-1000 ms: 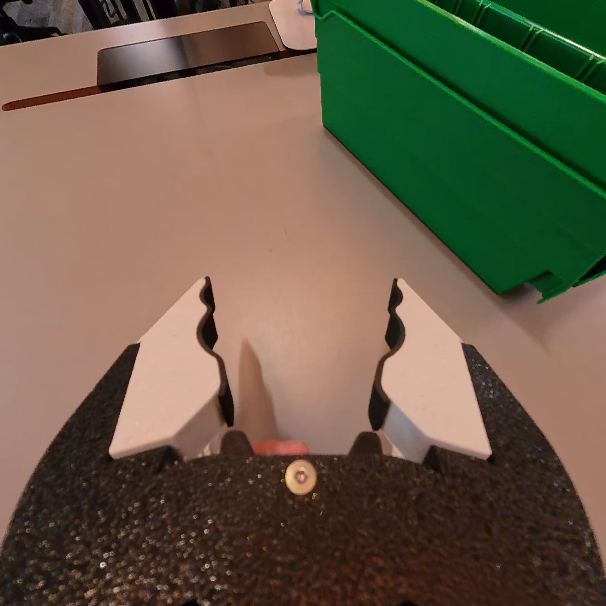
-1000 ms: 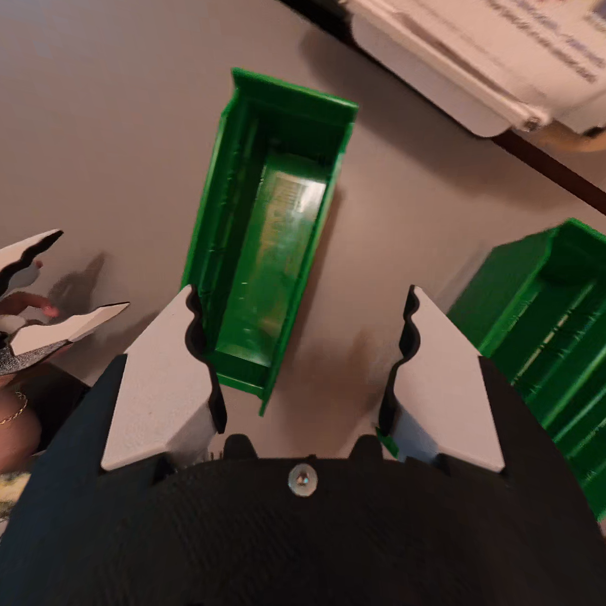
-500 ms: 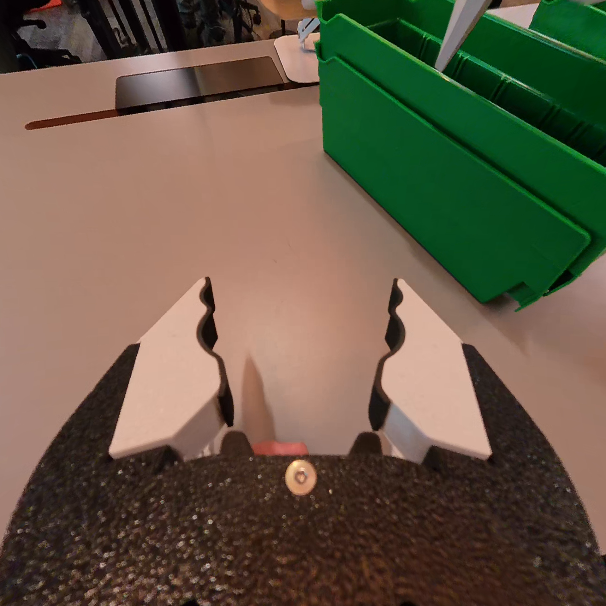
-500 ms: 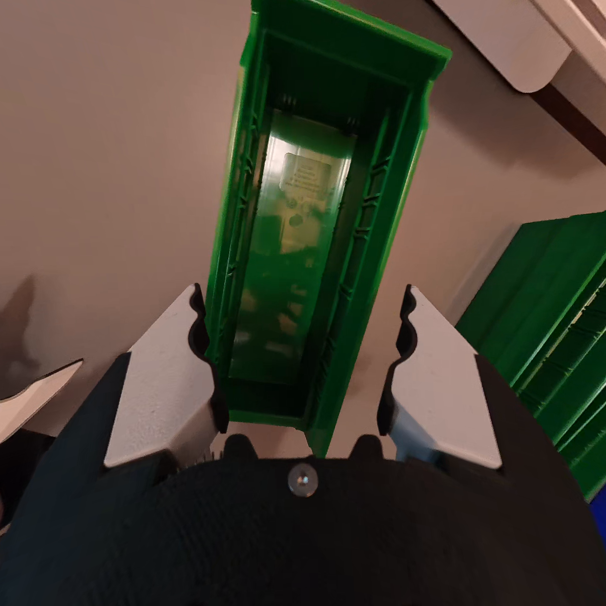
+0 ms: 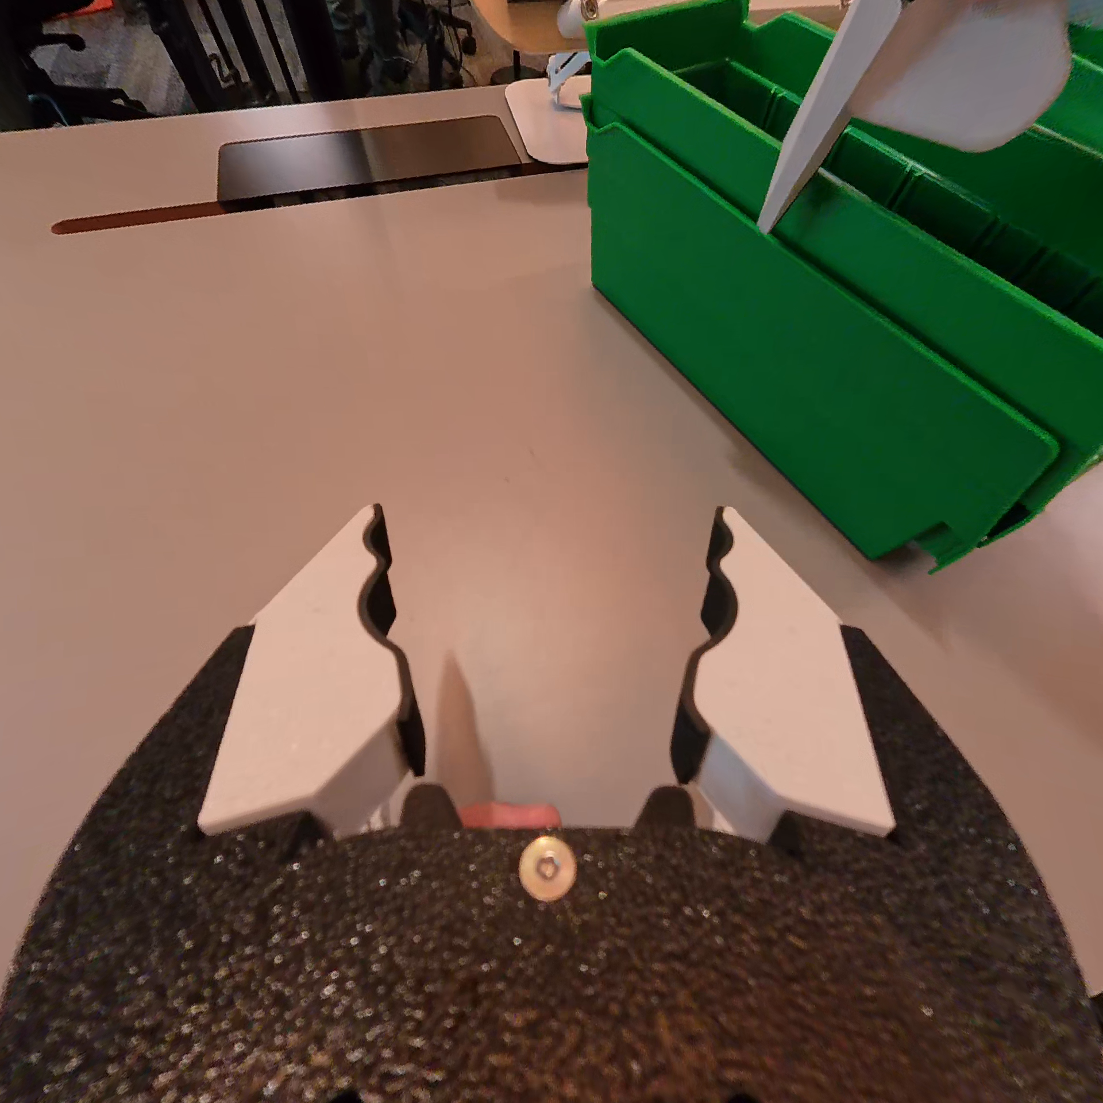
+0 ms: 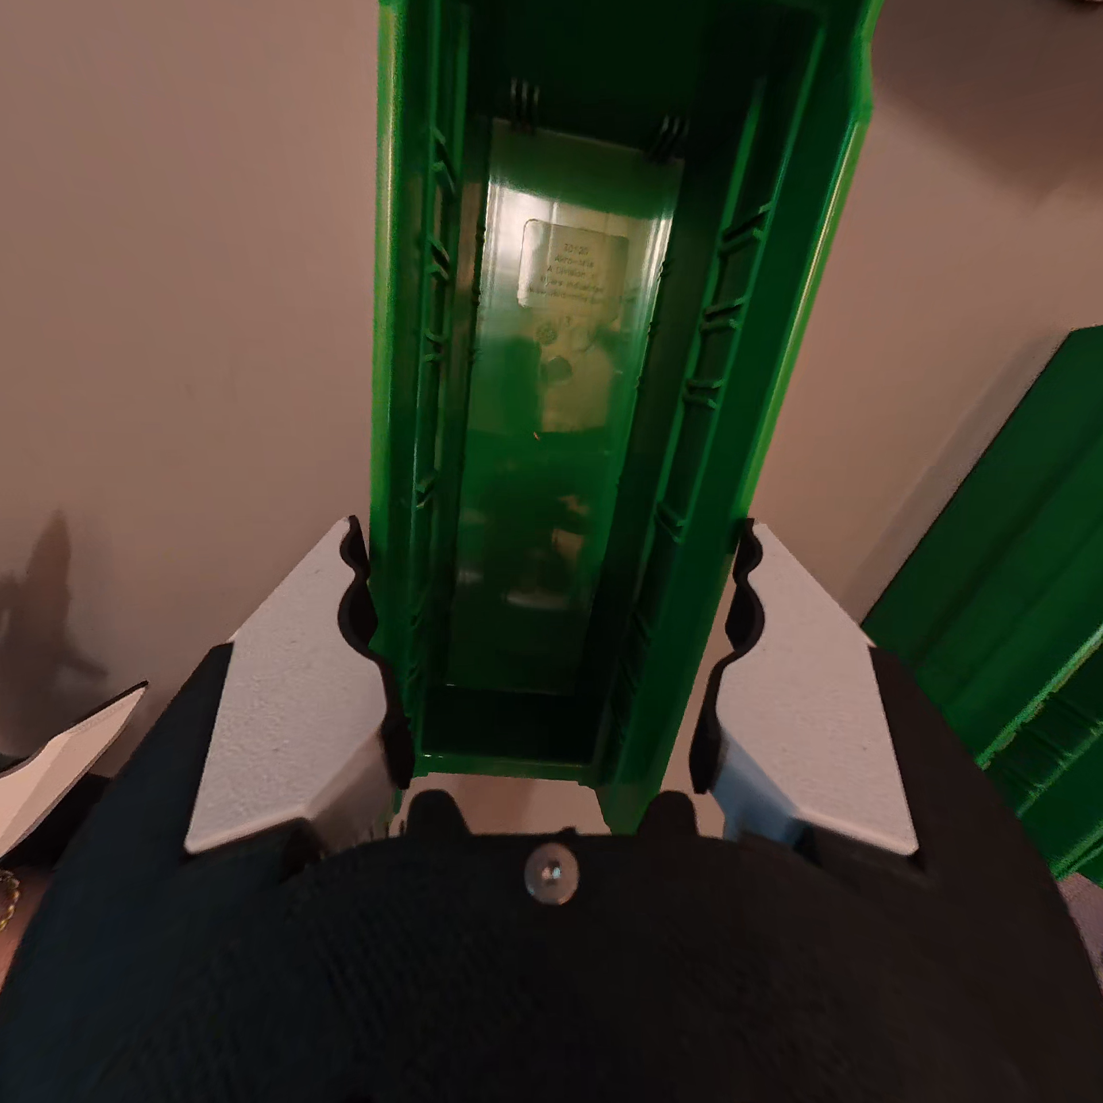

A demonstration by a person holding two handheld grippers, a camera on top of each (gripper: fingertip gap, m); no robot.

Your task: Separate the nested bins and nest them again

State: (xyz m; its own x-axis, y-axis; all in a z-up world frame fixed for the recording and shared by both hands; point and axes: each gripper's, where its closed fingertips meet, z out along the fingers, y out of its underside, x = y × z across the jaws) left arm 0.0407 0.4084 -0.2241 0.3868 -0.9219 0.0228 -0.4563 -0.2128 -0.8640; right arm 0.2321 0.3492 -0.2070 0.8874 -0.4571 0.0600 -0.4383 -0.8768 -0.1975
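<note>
Both sets of jaws gape wide: right gripper straddles the green bin; left gripper empty.

Bin between fingers (second bin right).

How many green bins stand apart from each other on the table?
2. One long bin lies between the open jaws of the right gripper. The second bin stands apart, to its right. More bins may be nested inside either one.
</note>
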